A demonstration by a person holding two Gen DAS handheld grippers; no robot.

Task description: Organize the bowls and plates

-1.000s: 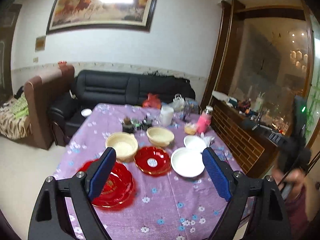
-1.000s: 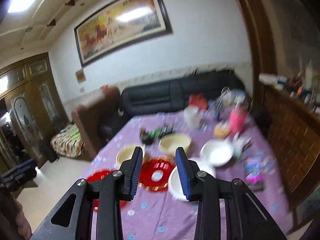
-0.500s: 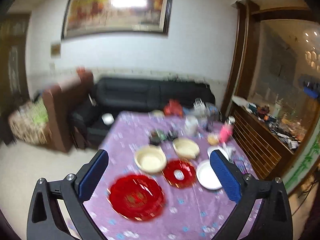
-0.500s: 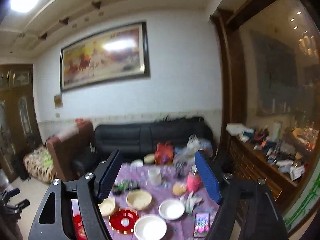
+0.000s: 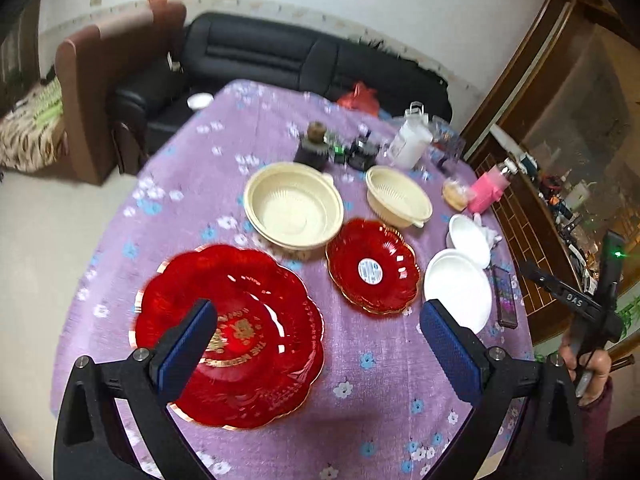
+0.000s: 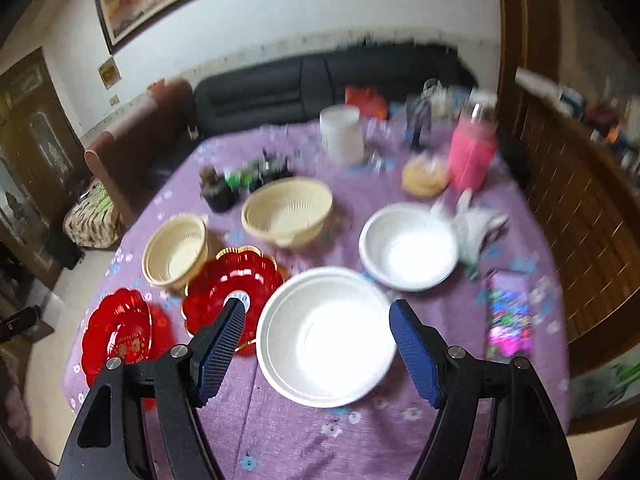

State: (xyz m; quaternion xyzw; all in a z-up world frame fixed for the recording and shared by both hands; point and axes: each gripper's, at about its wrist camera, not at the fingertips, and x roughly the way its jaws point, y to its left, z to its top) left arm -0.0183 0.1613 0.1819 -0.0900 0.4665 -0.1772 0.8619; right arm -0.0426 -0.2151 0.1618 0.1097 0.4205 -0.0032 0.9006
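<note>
On the purple flowered tablecloth [image 5: 384,396] lie a large red plate [image 5: 236,332], a small red plate [image 5: 372,266], two cream bowls [image 5: 294,204] [image 5: 398,196], a large white bowl [image 5: 458,288] and a small white bowl [image 5: 470,240]. My left gripper [image 5: 316,348] is open and empty above the large red plate's right side. My right gripper [image 6: 320,348] is open and empty, hovering over the large white bowl [image 6: 326,336]. The right wrist view also shows the small white bowl [image 6: 408,246], the small red plate [image 6: 230,284] and the large red plate [image 6: 118,330].
At the table's far end stand a white jug [image 6: 342,134], a pink bottle [image 6: 472,154], small dark jars [image 5: 316,146] and a snack bag [image 6: 424,176]. A phone [image 6: 508,312] lies at the right edge. A black sofa [image 5: 280,60] sits beyond the table.
Both grippers have dropped down closer to the table. The left now hangs over the large red plate and the right over the large white bowl. The right gripper opened from narrow to wide.
</note>
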